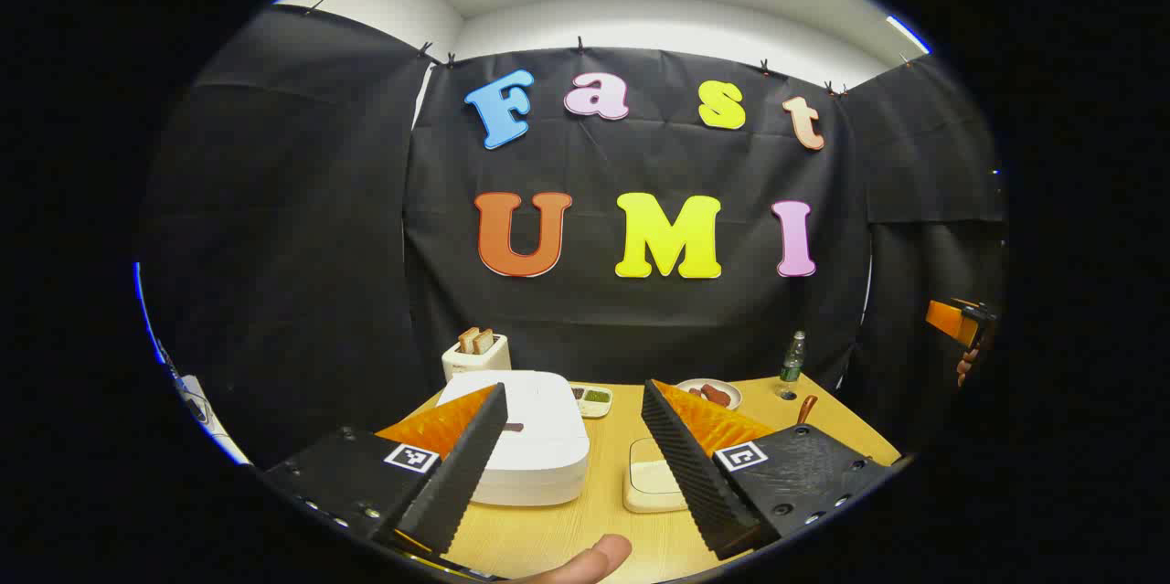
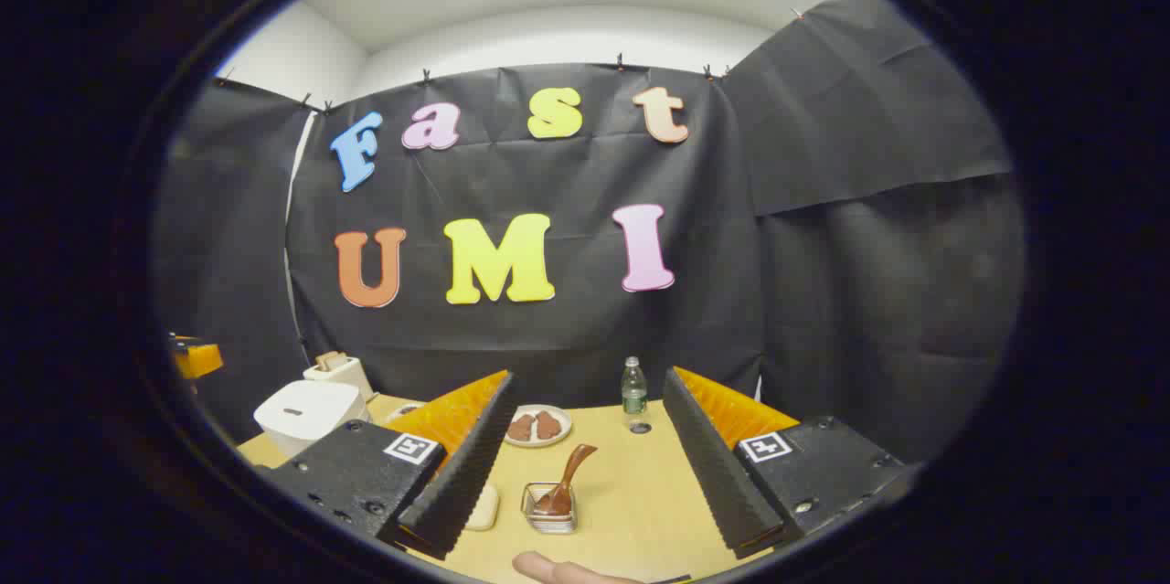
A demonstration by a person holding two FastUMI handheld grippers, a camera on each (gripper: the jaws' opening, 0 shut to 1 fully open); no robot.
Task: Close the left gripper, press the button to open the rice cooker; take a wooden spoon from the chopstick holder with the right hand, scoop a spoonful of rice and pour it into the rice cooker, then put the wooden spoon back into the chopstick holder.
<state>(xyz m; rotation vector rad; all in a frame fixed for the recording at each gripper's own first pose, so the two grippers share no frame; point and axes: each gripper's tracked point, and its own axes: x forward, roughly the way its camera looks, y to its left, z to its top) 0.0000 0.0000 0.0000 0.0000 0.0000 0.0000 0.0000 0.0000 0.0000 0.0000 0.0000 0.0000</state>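
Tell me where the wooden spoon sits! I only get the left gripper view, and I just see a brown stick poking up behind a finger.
Observer: In the right gripper view, the wooden spoon stands in a small wire chopstick holder on the table.
Operator: Is it straight up?
Observer: No, it leans, with its top tipped toward that view's right.
Operator: Is the other gripper grabbing it?
Observer: No. The right gripper is open and holds nothing; the holder sits ahead of it, between the lines of its two fingers.
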